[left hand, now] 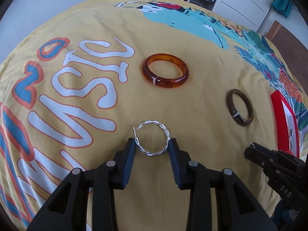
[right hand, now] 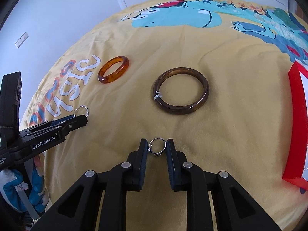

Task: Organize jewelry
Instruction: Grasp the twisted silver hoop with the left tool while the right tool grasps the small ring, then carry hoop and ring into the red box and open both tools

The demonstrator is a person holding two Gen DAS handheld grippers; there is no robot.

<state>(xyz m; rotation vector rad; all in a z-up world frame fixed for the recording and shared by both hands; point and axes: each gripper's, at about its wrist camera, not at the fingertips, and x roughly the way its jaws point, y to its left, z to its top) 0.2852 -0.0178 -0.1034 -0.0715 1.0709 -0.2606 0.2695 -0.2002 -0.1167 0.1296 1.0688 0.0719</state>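
yellow printed bedspread (right hand: 221,115) underneath. the left gripper (left hand: 152,144) pinched the twisted silver hoop earring (left hand: 152,139), the right gripper (right hand: 156,147) clamped a silver ring (right hand: 157,147); the red jewelry box (right hand: 297,127) lay right of the ring, nearer the right hand.

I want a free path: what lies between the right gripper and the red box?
Only bare yellow cloth lies between the right gripper, which holds a small silver ring, and the red box, as the right wrist view shows.

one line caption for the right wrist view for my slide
Right gripper closed on a small silver ring above the yellow blanket, brown bangle ahead.
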